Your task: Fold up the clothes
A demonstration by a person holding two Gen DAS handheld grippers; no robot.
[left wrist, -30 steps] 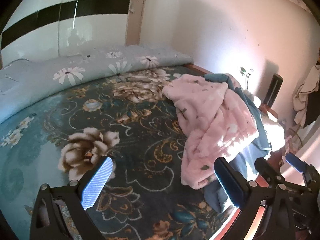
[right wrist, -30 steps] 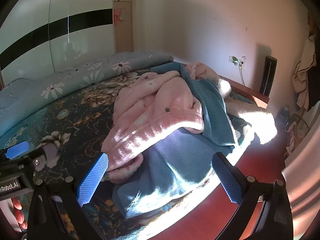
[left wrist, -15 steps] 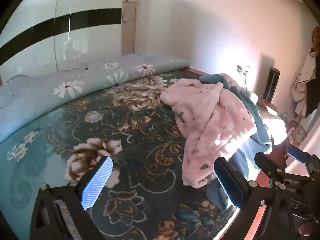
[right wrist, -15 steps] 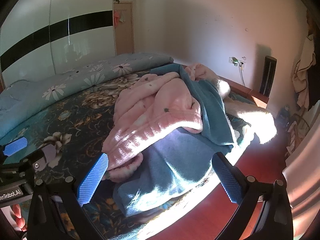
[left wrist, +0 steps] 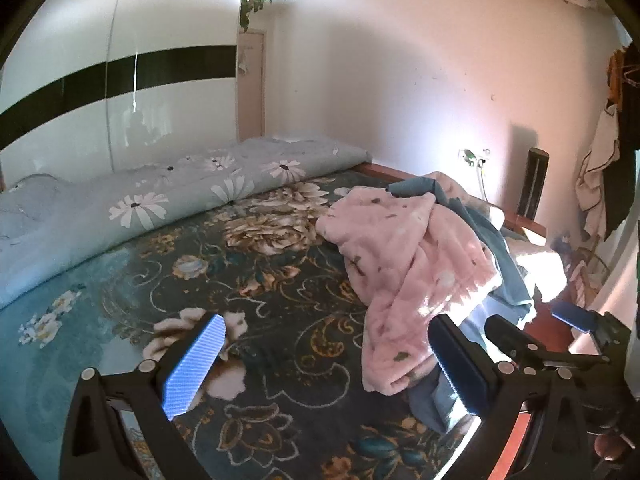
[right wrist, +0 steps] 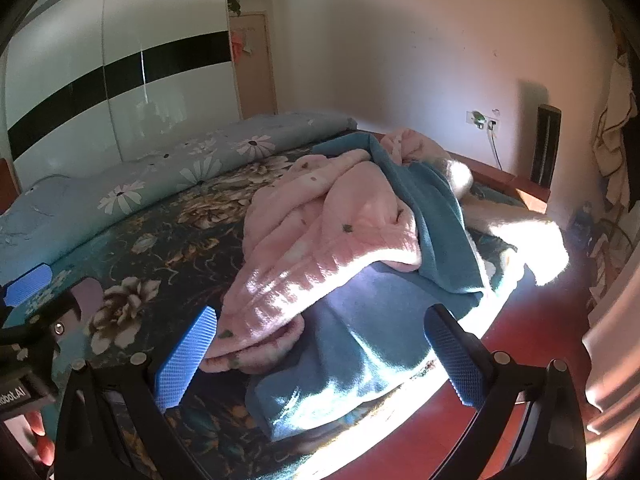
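A fluffy pink garment (left wrist: 408, 264) lies crumpled on the bed's right side, over a blue garment (left wrist: 496, 248). In the right wrist view the pink garment (right wrist: 320, 232) drapes over the blue garment (right wrist: 360, 340), which reaches the bed's near edge. My left gripper (left wrist: 328, 364) is open and empty, above the dark floral bedspread (left wrist: 240, 288) left of the pile. My right gripper (right wrist: 320, 356) is open and empty, just in front of the pile's near end. The right gripper also shows at the lower right of the left wrist view (left wrist: 572, 332).
A rolled grey daisy-print duvet (left wrist: 160, 208) lies along the far side of the bed. A white wardrobe (left wrist: 120, 92) with a black band stands behind. Red floor (right wrist: 500, 412) lies right of the bed edge. Clothes hang on the right wall (left wrist: 600, 184).
Both grippers have lifted and tilted up slightly, so more of the wall and wardrobe shows. The garments have not moved. Both stay open.
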